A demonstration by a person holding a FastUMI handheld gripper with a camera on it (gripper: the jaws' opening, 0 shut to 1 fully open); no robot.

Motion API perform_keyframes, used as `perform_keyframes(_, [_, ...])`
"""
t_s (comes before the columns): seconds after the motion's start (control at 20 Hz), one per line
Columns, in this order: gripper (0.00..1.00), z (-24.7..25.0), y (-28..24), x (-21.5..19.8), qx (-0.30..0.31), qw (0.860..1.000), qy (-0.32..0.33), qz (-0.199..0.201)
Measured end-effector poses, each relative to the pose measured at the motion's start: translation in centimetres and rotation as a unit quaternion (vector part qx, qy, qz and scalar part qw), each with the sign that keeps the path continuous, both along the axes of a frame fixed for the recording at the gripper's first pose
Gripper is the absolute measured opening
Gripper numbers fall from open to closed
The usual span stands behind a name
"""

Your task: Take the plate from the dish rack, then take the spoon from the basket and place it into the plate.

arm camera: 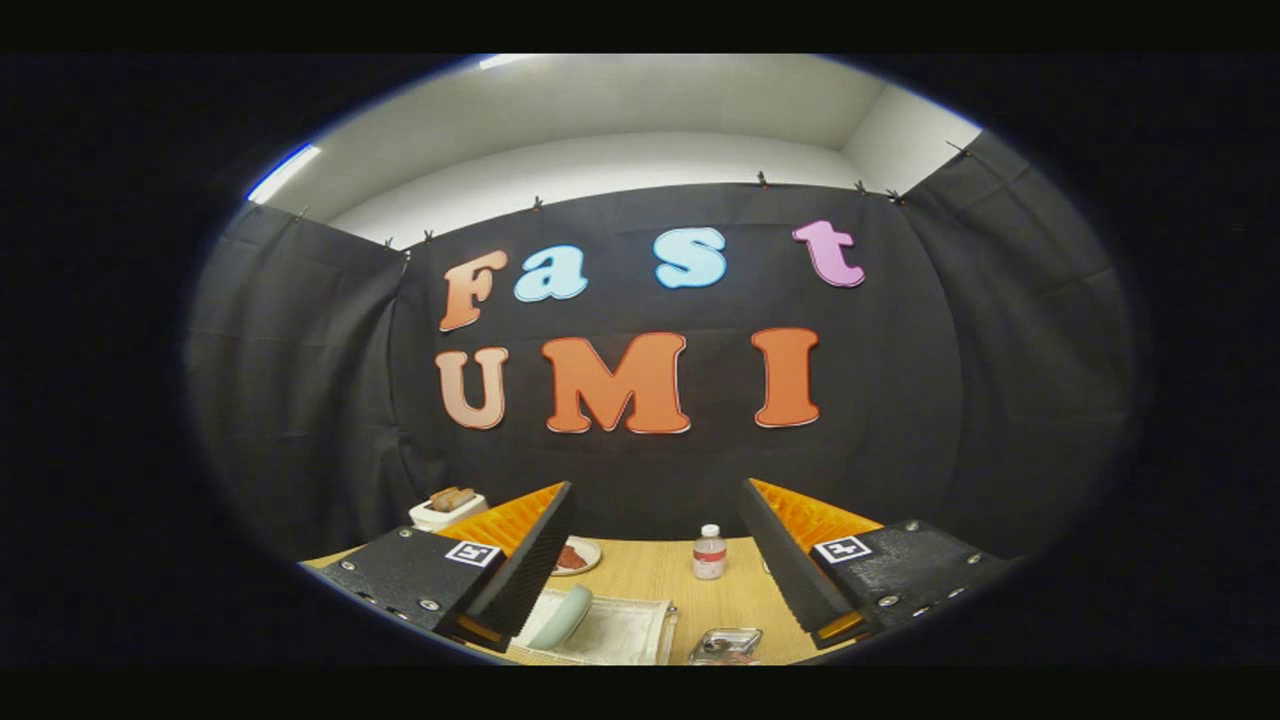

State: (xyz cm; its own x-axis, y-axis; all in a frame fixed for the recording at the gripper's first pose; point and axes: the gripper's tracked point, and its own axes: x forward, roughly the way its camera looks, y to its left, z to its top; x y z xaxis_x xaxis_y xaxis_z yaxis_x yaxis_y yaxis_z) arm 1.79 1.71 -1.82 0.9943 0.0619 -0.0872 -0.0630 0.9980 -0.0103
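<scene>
Above the wooden table (640, 580) the hand-held gripper (655, 560) hovers level — fingers wide apart, empty — plate (560, 617) below them.

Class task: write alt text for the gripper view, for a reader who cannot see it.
The gripper hangs open, holding nothing, above a wooden table. Between its fingers lie a pale green plate standing in a white dish rack, a small water bottle beyond, and a clear container nearest. Behind the left finger sit a toaster and a small dish.
</scene>
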Motion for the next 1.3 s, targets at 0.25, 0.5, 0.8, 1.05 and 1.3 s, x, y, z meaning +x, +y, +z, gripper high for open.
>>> perform_keyframes(0.25, [0.98,-2.6,2.1,0.5,-0.006,0.998,0.053,0.030])
perform_keyframes(0.5, [0.98,-4.3,5.4,1.6,-0.024,0.994,0.081,0.067])
perform_keyframes(0.8, [0.98,-10.2,8.4,2.8,-0.035,0.977,0.187,0.092])
perform_keyframes(1.05, [0.98,-16.1,9.6,3.5,-0.044,0.949,0.294,0.106])
perform_keyframes(1.3, [0.96,-22.5,9.4,2.2,-0.073,0.899,0.417,0.112])
